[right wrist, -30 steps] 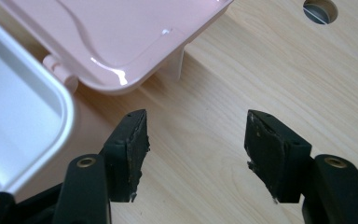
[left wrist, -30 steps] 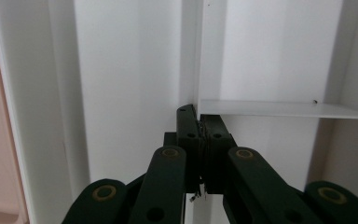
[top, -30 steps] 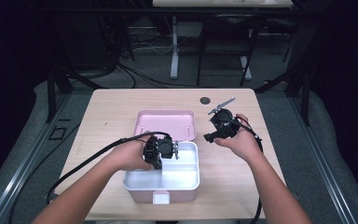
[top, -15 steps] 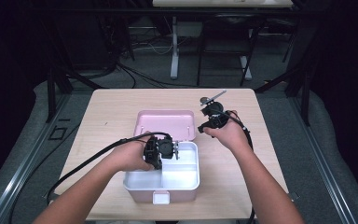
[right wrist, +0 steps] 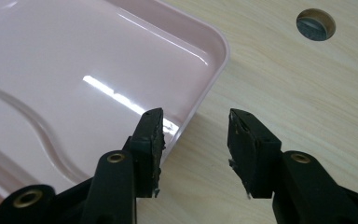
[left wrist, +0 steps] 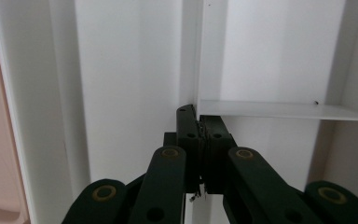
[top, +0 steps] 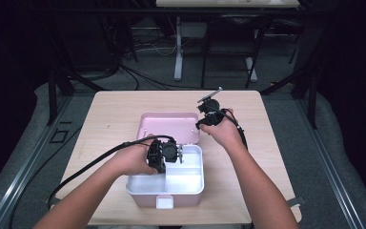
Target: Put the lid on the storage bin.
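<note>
A pink box stands open on the table, its pink lid lying flat behind the white compartment tray. My left gripper is shut inside the tray, its tips at a white divider; I cannot tell whether the divider is pinched. My right gripper is open at the lid's right corner. Its jaws have just been closing. One jaw hangs over the lid's rim, the other over bare wood, and the pads press on nothing.
A round dark hole lies in the light wooden table beyond the lid's corner. Black cables trail from both grippers, the left one off the table's front left. Dark frames and table legs stand on the floor behind.
My right hand has moved left and away from me, to the lid's right corner, and its jaws have narrowed. The left hand and gripper have stayed in the tray.
</note>
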A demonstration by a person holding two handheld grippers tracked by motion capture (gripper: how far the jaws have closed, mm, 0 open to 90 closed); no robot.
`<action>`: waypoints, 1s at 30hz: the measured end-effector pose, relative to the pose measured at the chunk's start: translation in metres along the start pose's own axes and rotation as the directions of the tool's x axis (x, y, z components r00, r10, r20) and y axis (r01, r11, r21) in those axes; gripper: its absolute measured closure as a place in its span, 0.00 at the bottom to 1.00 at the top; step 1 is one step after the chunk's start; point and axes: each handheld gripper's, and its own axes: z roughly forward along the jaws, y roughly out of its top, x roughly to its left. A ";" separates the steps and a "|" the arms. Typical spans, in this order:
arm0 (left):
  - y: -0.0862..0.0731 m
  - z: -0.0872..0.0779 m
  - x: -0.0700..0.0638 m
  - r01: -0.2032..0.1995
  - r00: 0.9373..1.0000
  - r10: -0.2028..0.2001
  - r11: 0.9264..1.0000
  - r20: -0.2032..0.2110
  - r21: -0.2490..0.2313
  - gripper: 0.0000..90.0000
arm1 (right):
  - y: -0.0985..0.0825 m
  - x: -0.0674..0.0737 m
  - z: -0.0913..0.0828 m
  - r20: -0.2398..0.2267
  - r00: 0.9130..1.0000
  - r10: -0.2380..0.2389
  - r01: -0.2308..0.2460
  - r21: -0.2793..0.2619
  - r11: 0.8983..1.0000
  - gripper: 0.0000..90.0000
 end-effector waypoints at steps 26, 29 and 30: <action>0.001 0.000 0.001 -0.005 1.000 0.005 1.000 0.010 0.003 0.98 | 0.014 0.003 0.028 0.024 0.995 0.099 -0.099 -0.002 0.995 0.70; 0.001 0.000 0.001 -0.006 1.000 0.006 1.000 0.007 0.006 0.98 | 0.015 0.001 0.030 0.030 0.994 0.105 -0.105 0.007 0.994 0.72; 0.001 0.000 0.001 -0.007 1.000 0.006 1.000 0.006 0.006 0.98 | 0.015 -0.001 0.032 0.041 0.991 0.127 -0.128 0.012 0.992 0.74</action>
